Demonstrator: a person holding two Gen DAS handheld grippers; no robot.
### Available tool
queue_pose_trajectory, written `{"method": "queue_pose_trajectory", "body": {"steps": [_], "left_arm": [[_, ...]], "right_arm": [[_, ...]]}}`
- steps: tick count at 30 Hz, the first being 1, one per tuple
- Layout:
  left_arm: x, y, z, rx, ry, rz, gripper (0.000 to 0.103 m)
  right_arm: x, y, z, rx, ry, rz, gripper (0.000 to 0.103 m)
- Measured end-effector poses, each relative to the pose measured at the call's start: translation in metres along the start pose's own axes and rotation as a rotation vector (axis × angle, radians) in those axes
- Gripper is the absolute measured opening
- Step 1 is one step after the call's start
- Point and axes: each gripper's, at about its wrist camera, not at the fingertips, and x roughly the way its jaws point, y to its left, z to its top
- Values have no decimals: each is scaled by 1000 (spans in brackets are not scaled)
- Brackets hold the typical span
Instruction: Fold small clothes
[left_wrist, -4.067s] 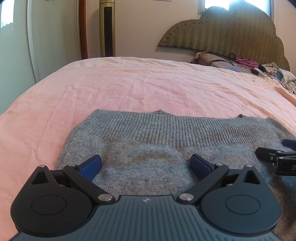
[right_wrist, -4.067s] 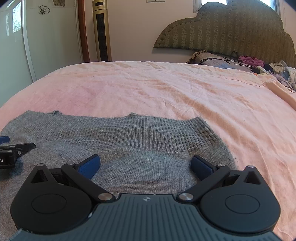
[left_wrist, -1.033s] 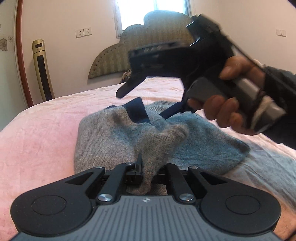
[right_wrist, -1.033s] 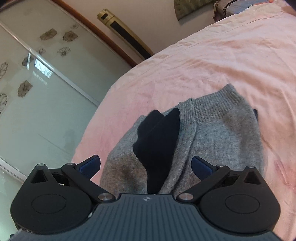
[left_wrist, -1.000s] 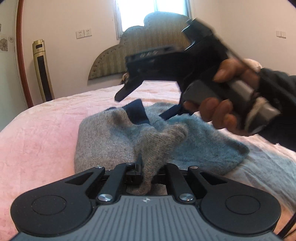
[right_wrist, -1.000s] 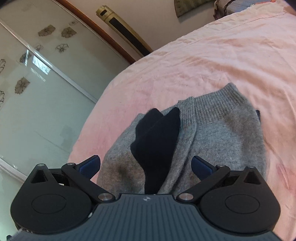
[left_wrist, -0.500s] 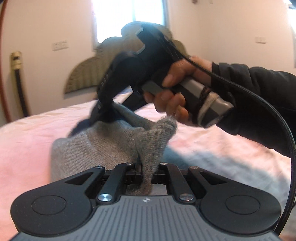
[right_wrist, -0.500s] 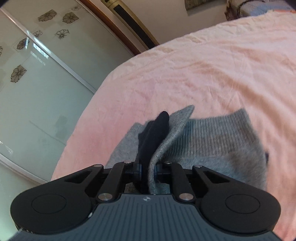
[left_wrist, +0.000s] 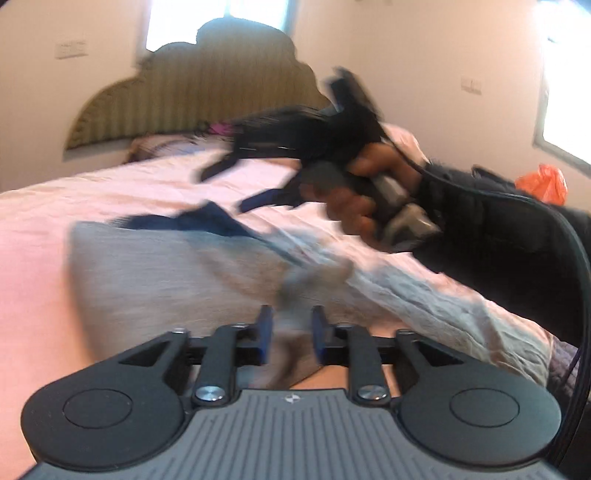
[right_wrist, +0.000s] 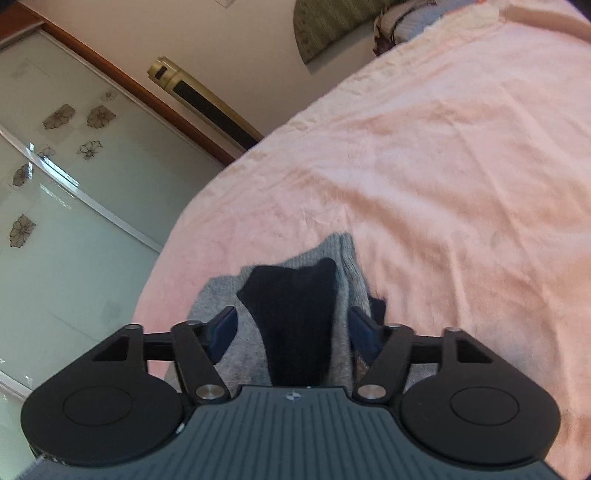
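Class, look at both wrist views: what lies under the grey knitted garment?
The grey knitted garment lies on the pink bedsheet, which shows all round it. A dark blue lining shows inside its fold. Anything beneath is covered.

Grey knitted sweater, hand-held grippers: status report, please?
Left hand-held gripper and right hand-held gripper: jaws just opened. Grey knitted sweater released, folded on pink bedsheet. Nothing obstructing.

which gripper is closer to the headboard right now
Right. In the left wrist view the right gripper is held above the gray sweater, farther up the bed toward the headboard. The left gripper sits at the sweater's near edge, farther from it.
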Motion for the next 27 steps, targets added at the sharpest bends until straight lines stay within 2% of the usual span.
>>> {"method": "queue_pose_trajectory", "body": {"steps": [1, 3, 5, 8, 10, 11, 12, 13, 14, 16, 17, 18, 19, 20, 21, 23, 25, 27], "left_arm": [[-10, 10, 0, -23, -28, 11, 58], [-23, 26, 7, -102, -116, 72, 79], [-13, 43, 22, -164, -163, 113, 80], [29, 51, 33, -158, -97, 144, 79], [57, 54, 30, -150, 17, 82, 79], [67, 55, 23, -146, 45, 77, 79], [68, 52, 18, -113, 20, 90, 79], [66, 51, 16, -100, 13, 91, 79], [62, 52, 17, -115, 11, 83, 79], [46, 69, 24, -196, -24, 39, 79], [36, 79, 29, -247, -58, 22, 79], [26, 87, 31, -296, -96, 8, 79], [17, 99, 34, -352, -135, 8, 80], [14, 113, 37, -412, -156, 20, 80], [18, 129, 39, -476, -153, 27, 80], [38, 164, 42, -598, -103, 50, 80], [69, 193, 38, -718, -9, 65, 79], [91, 209, 31, -799, 63, 14, 75]], "right_arm": [[-6, 7, 1, -35, -14, -7, 75], [-15, 20, 3, -86, -40, -1, 75], [-10, 31, 5, -99, -25, 66, 75], [19, 44, 6, -90, 26, 118, 80], [43, 38, 3, -59, 82, 75, 82], [54, 31, -1, -53, 120, 3, 81], [59, 20, -5, -52, 126, -43, 68], [55, 10, -10, -50, 77, -22, 64], [51, 2, -10, -13, 71, 4, 59], [40, 0, -13, 18, 65, 12, 58], [32, 3, -14, 9, 60, 1, 64], [23, 7, -14, 1, 46, -7, 76], [13, 10, -14, -12, 20, -3, 82], [3, 11, -13, -22, -15, -4, 93], [-5, 11, -11, -31, -45, -22, 98], [-8, 3, -5, -29, -46, -51, 97], [8, -8, -1, 4, 12, -90, 93], [29, -17, -2, 10, 82, -119, 86]]}}
